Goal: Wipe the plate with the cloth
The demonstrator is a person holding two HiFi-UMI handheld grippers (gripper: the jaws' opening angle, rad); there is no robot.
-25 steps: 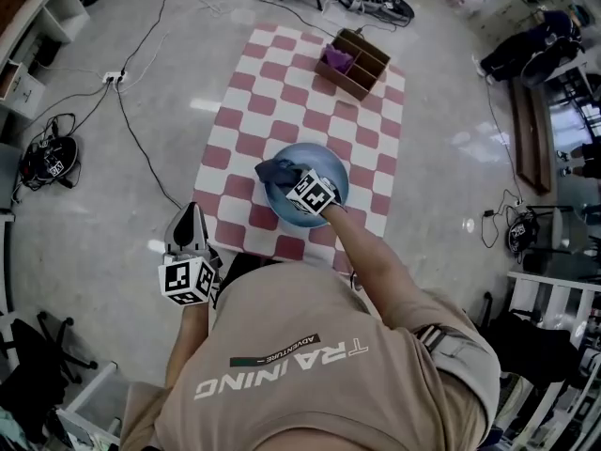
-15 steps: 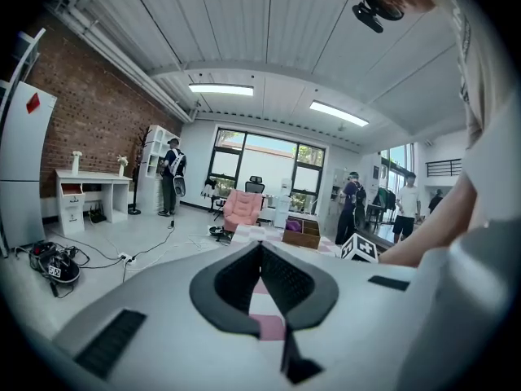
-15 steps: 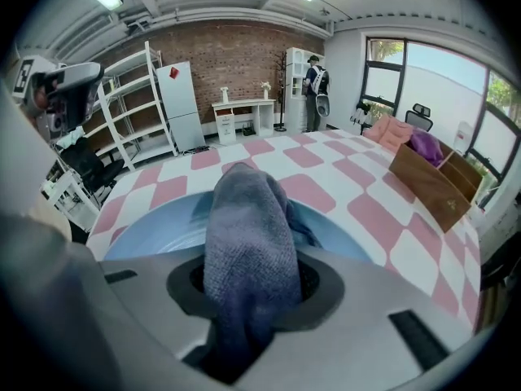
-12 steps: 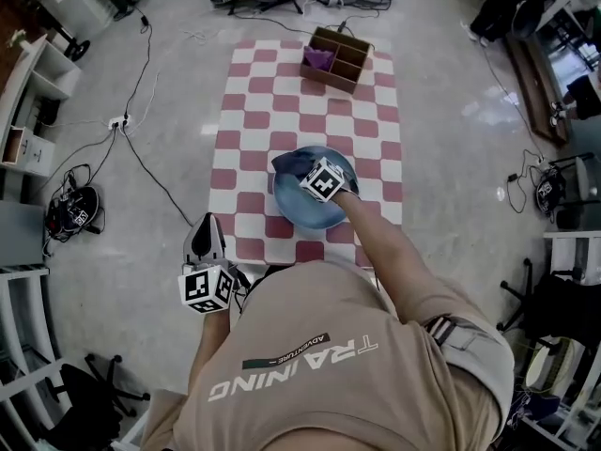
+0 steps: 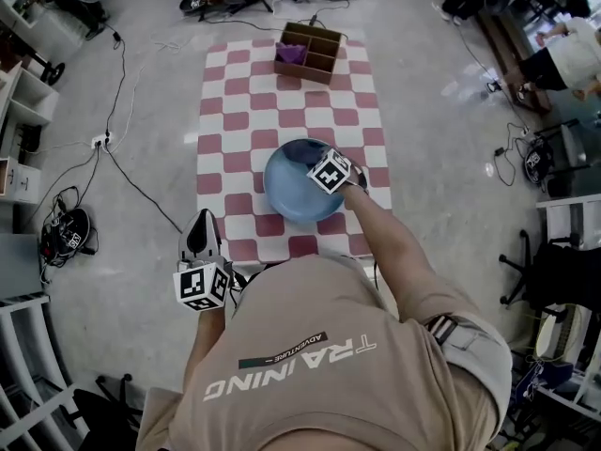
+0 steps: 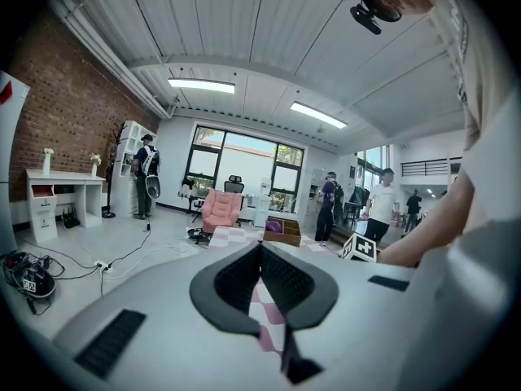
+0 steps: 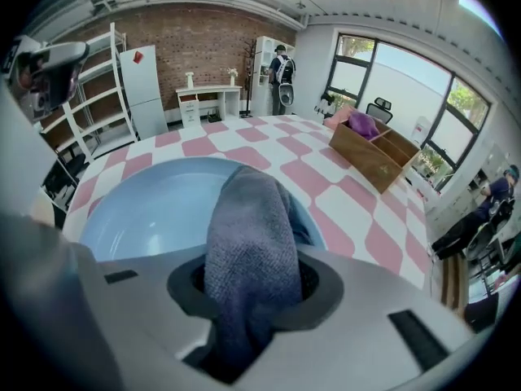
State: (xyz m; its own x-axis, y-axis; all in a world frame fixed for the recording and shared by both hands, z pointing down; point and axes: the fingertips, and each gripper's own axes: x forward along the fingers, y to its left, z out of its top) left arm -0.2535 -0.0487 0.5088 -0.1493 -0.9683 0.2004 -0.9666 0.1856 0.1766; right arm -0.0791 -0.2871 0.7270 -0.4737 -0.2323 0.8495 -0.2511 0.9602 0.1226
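Observation:
A light blue plate lies on a red-and-white checkered mat on the floor. My right gripper hangs over the plate's right part, pointing steeply down, its marker cube covering the cloth in the head view. In the right gripper view the right gripper is shut on a grey-blue cloth, which bunches up between the jaws over the plate. My left gripper is held off the mat's near left corner, away from the plate. The left gripper has its pads together and holds nothing.
A wooden divided box with a purple thing in it stands at the mat's far end. Cables run over the floor at left. A pink chair and several people stand farther off.
My right gripper has slid with the cloth from the plate's far left part to its right side, and the cloth no longer shows in the head view. The left gripper stays off the mat's near left corner.

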